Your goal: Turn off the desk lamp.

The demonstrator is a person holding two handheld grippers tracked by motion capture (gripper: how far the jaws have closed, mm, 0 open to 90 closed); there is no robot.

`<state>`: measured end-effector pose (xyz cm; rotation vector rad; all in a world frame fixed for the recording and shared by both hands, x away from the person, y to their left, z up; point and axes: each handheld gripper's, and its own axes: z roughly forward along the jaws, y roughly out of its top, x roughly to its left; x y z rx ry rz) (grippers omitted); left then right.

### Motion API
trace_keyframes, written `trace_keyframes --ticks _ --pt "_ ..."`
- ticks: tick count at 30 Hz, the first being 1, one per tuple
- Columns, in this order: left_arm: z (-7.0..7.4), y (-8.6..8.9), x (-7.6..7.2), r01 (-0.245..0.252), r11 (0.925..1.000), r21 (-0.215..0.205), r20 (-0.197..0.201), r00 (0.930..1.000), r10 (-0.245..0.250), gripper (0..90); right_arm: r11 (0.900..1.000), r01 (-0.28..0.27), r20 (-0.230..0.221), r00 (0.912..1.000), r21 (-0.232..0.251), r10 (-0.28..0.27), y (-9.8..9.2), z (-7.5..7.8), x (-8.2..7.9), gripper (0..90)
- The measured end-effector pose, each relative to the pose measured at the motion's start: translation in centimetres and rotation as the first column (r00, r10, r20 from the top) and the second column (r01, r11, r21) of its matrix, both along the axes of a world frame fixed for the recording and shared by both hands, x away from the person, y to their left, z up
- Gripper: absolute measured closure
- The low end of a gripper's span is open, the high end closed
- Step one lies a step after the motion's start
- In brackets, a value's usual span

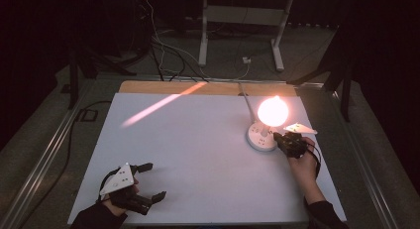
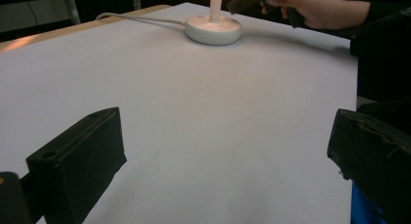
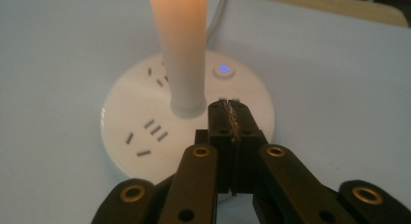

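White tabletop [image 1: 198, 154] in dark room, right black hand-held gripper [image 3: 228, 105] pressed shut, tips on round white plastic lamp base [image 3: 131, 117] beside lit stem, far right side, left black gripper [image 1: 148, 182] spread wide, near edge.

The high view looks forward and steeply down on the whole desk [image 1: 198, 154] from above its near edge, well off from it. The left gripper view sits low, looking across the desk past its own wide-apart fingers [image 2: 77, 156] to the lamp base [image 2: 213, 29] far beyond them. The right gripper view looks down over its closed fingers [image 3: 231, 132] at that same lamp base [image 3: 140, 117], right at their tips.
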<state>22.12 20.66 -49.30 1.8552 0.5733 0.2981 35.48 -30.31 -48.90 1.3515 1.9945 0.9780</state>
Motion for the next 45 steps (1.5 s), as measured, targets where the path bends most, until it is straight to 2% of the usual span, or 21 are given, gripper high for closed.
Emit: trace_keyframes --ticks 3,8,21,34,45 --pt "0.0 0.0 0.0 0.001 1.0 -0.002 -0.001 1.0 -0.001 0.7 0.999 0.011 0.033 0.9994 0.03 -0.012 -0.4 1.4 -0.5 89.6" --pt "0.0 0.0 0.0 -0.001 1.0 0.0 0.003 1.0 0.001 0.7 0.999 0.014 0.046 0.9988 0.035 -0.016 -0.5 1.8 -0.6 89.7" --pt "0.0 0.0 0.0 -0.004 1.0 -0.002 0.0 1.0 0.004 0.6 1.0 0.01 0.033 0.9994 0.028 -0.01 -0.1 0.9 -0.4 89.6" --pt "0.0 0.0 0.0 -0.009 0.9999 0.006 0.002 1.0 0.009 0.6 1.0 0.015 -0.005 0.9999 0.009 -0.015 0.1 -0.5 0.1 89.6" --pt "0.0 0.0 0.0 -0.01 0.9999 0.01 -0.001 1.0 0.01 0.7 1.0 0.014 -0.022 0.9997 0.002 -0.014 0.1 -1.0 0.3 89.6"
